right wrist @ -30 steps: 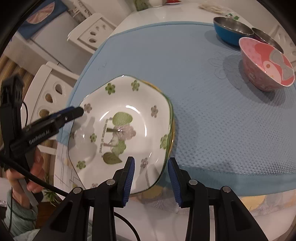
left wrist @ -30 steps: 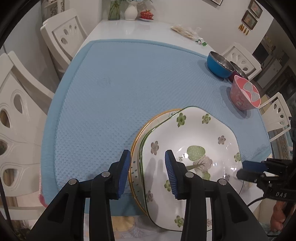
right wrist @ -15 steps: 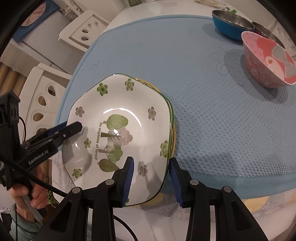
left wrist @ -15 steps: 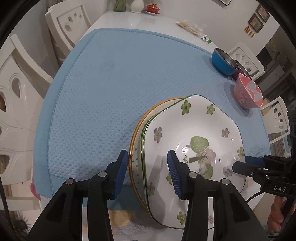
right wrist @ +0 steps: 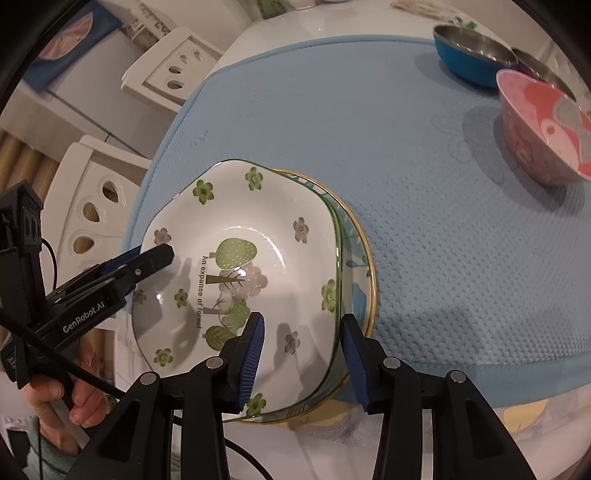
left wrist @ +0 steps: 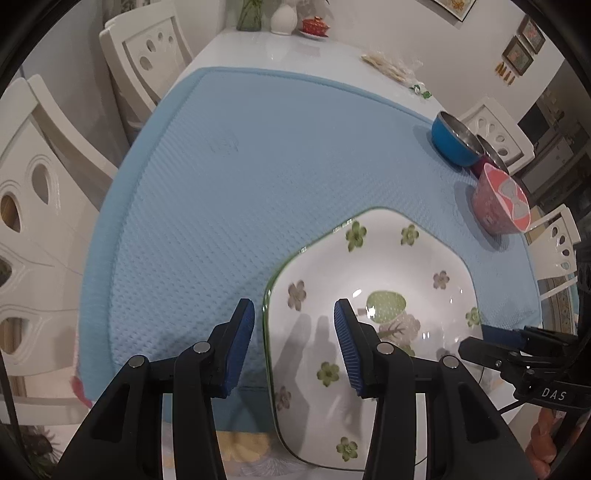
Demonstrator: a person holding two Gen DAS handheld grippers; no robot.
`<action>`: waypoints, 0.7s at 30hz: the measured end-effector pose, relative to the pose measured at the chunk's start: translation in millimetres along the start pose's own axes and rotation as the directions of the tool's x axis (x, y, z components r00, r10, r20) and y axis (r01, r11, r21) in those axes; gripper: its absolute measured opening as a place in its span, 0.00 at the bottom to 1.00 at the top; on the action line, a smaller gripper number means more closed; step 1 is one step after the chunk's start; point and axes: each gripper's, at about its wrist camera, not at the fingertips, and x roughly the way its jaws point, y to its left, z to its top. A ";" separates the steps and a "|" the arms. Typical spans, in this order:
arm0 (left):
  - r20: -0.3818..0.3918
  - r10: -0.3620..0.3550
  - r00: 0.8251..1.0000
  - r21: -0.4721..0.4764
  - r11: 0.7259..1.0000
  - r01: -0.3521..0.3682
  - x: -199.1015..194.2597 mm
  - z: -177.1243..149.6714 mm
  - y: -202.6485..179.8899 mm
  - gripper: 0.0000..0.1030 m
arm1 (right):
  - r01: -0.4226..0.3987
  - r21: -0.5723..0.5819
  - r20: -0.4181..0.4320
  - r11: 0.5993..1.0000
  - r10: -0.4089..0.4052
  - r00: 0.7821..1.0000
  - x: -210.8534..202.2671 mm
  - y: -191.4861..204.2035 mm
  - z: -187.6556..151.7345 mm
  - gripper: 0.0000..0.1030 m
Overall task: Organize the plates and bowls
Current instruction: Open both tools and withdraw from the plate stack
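Observation:
A white plate with green flowers (left wrist: 369, 295) (right wrist: 240, 266) lies on a yellow-rimmed plate (right wrist: 360, 280) at the near edge of the blue mat (left wrist: 258, 184). My left gripper (left wrist: 293, 332) (right wrist: 155, 254) is open and stands astride the flower plate's left rim, its pads clear of it. My right gripper (right wrist: 303, 343) (left wrist: 480, 339) straddles the right rim. Its jaws are opening and neither pad presses on the plate. A pink bowl (left wrist: 502, 203) (right wrist: 543, 129) and a blue bowl (left wrist: 454, 140) (right wrist: 469, 51) sit at the mat's far right.
A dark bowl (right wrist: 535, 62) stands behind the blue one. White chairs (left wrist: 37, 221) line the table's left side and another (left wrist: 554, 243) stands on the right. A vase (left wrist: 282, 18) and a red dish (left wrist: 314, 26) sit at the far end. A hand (right wrist: 85, 402) holds the left gripper.
Both pairs of jaws stand slightly wider. In the left wrist view the lower plate's rim has gone under the flower plate; in the right wrist view more of it shows on the right.

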 end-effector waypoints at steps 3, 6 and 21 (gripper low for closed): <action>0.024 -0.004 1.000 -0.007 1.000 0.005 -5.9 5.4 1.5 0.40 | 0.013 0.016 0.022 1.000 -0.014 1.000 -8.7 -7.4 -3.1 0.41; 0.039 -0.012 0.999 -0.007 1.000 0.013 -9.6 10.4 -1.3 0.40 | 0.022 0.043 0.035 0.999 -0.023 0.999 -16.5 -17.4 -7.9 0.41; 0.064 0.035 0.997 0.014 0.999 -0.036 -11.9 17.1 -39.7 0.42 | -0.001 0.139 0.042 0.990 -0.005 0.999 -38.0 -59.9 -17.8 0.41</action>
